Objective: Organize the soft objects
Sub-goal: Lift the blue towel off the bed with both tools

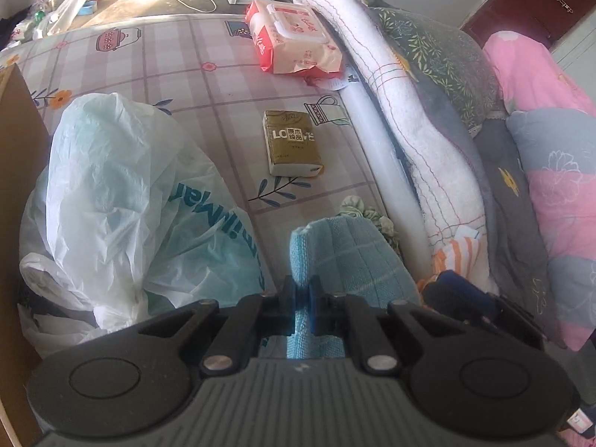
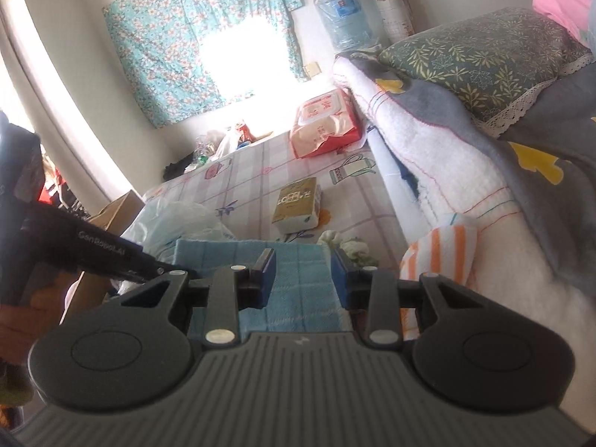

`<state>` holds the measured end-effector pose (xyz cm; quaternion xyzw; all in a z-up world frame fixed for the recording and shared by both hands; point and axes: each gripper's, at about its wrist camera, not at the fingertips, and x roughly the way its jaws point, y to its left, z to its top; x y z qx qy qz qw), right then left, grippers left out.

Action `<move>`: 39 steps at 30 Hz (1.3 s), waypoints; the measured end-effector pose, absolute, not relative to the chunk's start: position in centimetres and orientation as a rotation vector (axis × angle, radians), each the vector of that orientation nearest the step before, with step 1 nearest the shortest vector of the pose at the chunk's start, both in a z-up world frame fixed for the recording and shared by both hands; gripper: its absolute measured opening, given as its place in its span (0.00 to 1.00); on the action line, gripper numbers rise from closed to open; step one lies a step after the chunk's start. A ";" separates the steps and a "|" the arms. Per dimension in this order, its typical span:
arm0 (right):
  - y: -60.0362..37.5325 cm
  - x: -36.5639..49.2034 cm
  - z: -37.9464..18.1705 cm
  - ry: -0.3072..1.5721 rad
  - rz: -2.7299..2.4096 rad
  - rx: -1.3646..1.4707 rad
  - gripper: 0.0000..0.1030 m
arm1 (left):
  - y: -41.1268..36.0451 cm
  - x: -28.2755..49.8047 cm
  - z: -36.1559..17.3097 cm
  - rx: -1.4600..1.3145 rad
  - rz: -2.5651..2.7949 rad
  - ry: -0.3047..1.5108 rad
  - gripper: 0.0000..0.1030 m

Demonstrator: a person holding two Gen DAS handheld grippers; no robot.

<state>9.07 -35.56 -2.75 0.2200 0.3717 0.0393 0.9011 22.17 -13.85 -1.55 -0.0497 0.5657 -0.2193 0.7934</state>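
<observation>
A home bedroom: a bed (image 1: 208, 85) with a patterned sheet, a leaf-print pillow (image 2: 484, 59), pink quilts (image 1: 558, 171) (floral) and a curtained window (image 2: 201, 37).

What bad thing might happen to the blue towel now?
Only the left gripper pinches the blue towel, and by one small bunch, so it may slip out. The right gripper is open around it; closing badly could crumple it. Swinging the towel might also snag the plastic bag close beside it.
</observation>
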 end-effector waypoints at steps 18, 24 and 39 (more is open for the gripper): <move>-32.7 8.3 -7.4 0.873 0.185 0.504 0.21 | -19.3 20.3 -1.6 -0.152 -0.695 1.233 0.23; -33.8 8.2 -8.2 0.883 0.187 0.574 0.21 | -19.6 20.7 -2.6 -0.176 -0.712 1.226 0.31; -33.9 8.2 -7.4 0.869 0.181 0.546 0.25 | -18.5 21.7 -4.7 -0.073 -0.590 1.235 0.32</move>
